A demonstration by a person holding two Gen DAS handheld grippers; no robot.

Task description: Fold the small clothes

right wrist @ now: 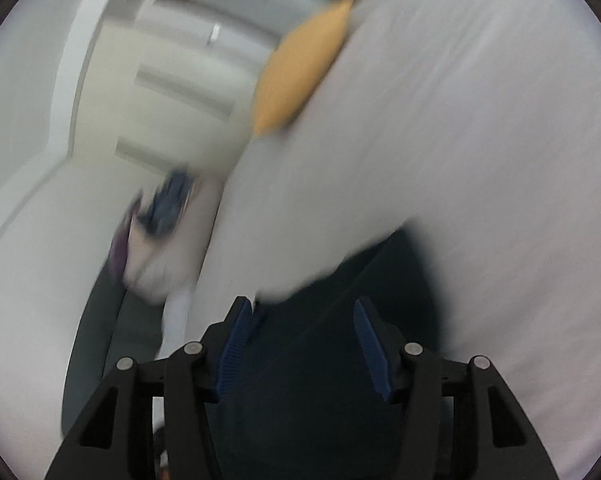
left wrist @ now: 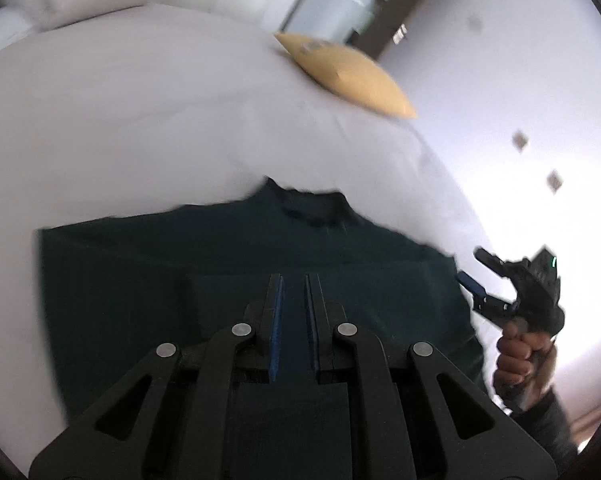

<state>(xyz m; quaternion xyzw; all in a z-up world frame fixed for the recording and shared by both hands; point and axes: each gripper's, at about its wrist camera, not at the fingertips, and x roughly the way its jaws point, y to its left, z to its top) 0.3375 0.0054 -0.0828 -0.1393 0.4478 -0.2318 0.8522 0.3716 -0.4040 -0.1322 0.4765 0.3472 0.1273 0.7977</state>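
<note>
Dark green shirt [left wrist: 228, 264] lying on bed [left wrist: 140, 120]: soft, light, floppy; best gripping at hems. Left gripper [left wrist: 293, 280] fingers nearly pressed together, holding nothing; right gripper [right wrist: 304, 312] fingers spreading, empty.

Ahead of the left gripper [left wrist: 293, 280] white bedding [left wrist: 140, 128] lies open, only a yellow cushion [left wrist: 348, 76] far ahead-right.

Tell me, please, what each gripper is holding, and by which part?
The left gripper appears to pinch the dark green shirt by its near edge; the right gripper is open, holding nothing.
</note>
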